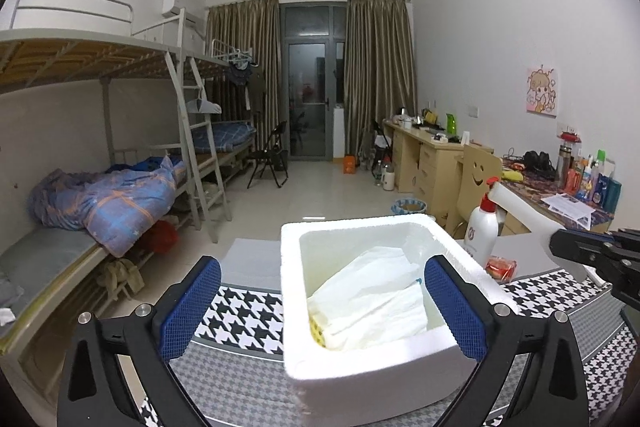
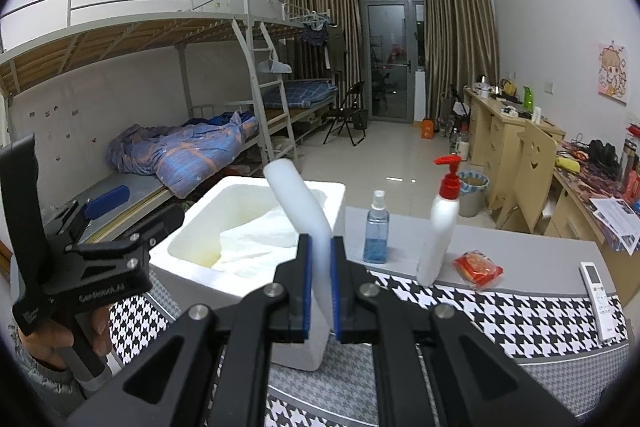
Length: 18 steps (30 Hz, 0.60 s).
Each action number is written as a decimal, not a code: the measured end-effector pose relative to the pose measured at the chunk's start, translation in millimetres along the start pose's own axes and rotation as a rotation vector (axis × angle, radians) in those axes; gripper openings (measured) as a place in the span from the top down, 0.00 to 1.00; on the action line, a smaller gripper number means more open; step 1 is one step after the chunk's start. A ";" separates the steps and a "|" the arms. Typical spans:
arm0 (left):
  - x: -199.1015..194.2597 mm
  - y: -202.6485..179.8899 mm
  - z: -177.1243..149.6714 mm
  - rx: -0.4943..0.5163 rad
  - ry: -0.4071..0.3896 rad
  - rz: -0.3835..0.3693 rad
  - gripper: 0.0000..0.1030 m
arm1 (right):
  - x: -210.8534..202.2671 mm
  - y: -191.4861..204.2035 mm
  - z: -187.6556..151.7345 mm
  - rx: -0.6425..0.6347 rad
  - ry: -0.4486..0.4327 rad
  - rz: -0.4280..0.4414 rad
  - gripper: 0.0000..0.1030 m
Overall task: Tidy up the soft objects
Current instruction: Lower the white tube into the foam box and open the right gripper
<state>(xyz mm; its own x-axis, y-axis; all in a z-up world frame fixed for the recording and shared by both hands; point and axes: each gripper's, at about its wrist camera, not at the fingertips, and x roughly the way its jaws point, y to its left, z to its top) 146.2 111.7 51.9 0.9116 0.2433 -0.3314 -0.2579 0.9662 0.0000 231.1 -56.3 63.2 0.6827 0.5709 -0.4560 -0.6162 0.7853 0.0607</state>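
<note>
left gripper (image 1: 322, 307) spread wide and empty either side of the foam box (image 1: 384, 359); white folded bag (image 1: 372, 303) lies inside. right gripper (image 2: 320, 283) clamped tight on the white foam strip (image 2: 304, 211), tilted over the box.

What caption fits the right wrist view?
Right gripper pinches a white foam strip above the foam box holding white bags.
</note>
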 end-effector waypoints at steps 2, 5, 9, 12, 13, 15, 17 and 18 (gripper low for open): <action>-2.0 4.8 -0.5 -0.005 -0.001 0.004 0.01 | 3.2 2.8 1.8 -0.001 -0.003 0.006 0.89; -6.7 9.3 -2.1 -0.012 -0.011 0.022 0.01 | 7.8 6.1 4.0 0.000 -0.011 0.021 0.89; -8.4 12.7 -4.9 -0.011 -0.010 0.040 0.01 | 16.5 10.2 6.6 -0.001 0.005 0.027 0.89; -8.1 14.8 -6.2 -0.018 0.000 0.026 0.01 | 20.4 14.8 8.5 -0.006 0.016 0.039 0.89; -8.5 14.8 -6.6 -0.018 -0.001 0.027 0.01 | 20.6 16.6 9.3 -0.009 0.016 0.042 0.89; -8.4 14.8 -7.0 -0.014 -0.001 0.031 0.01 | 23.8 18.3 11.2 -0.013 0.023 0.042 0.89; -7.6 15.3 -7.4 -0.014 0.003 0.036 0.01 | 26.4 20.0 13.7 -0.016 0.028 0.054 0.89; -7.8 16.2 -8.0 -0.015 0.003 0.038 0.01 | 28.8 21.5 15.0 -0.022 0.035 0.056 0.89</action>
<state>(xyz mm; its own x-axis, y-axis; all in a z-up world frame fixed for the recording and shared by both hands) 132.3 124.8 47.0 0.8999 0.2794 -0.3348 -0.2971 0.9549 -0.0016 243.4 -19.3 64.6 0.6331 0.6051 -0.4828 -0.6620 0.7464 0.0673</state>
